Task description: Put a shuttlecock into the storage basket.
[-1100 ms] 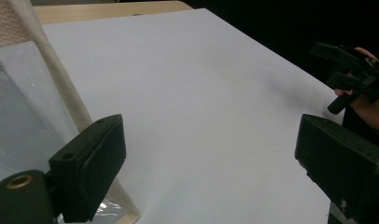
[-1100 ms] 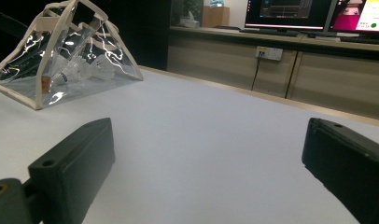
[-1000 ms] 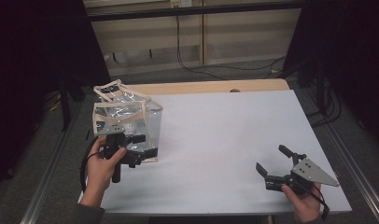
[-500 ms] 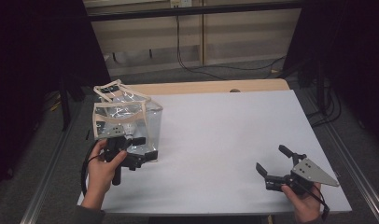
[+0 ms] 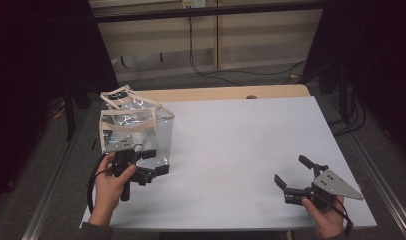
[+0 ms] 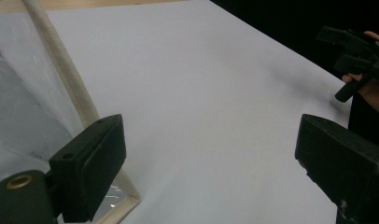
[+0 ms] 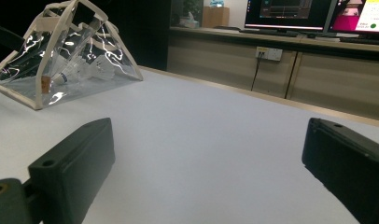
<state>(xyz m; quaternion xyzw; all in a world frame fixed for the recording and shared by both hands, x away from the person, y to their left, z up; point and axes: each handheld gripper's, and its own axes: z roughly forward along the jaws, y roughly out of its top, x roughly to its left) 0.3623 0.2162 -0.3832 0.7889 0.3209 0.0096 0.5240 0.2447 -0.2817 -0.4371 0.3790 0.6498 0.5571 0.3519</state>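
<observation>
Okay, my left gripper (image 5: pixel 150 170) sits at the near-left part of the white table (image 5: pixel 241 150), jaws spread wide with nothing between them, right at the bottom front corner of the clear bag (image 5: pixel 136 132). In the left gripper view, one jaw is just beside the bag's cream edge trim (image 6: pixel 61 65); I can't tell if it touches. The bag stands upright on the table's left side, see-through with cream binding, and the right gripper view shows shuttlecocks (image 7: pixel 78 70) inside it. My right gripper (image 5: pixel 294 176) is at the near-right, well apart from the bag, jaws also wide and holding nothing, hovering low over bare tabletop.
</observation>
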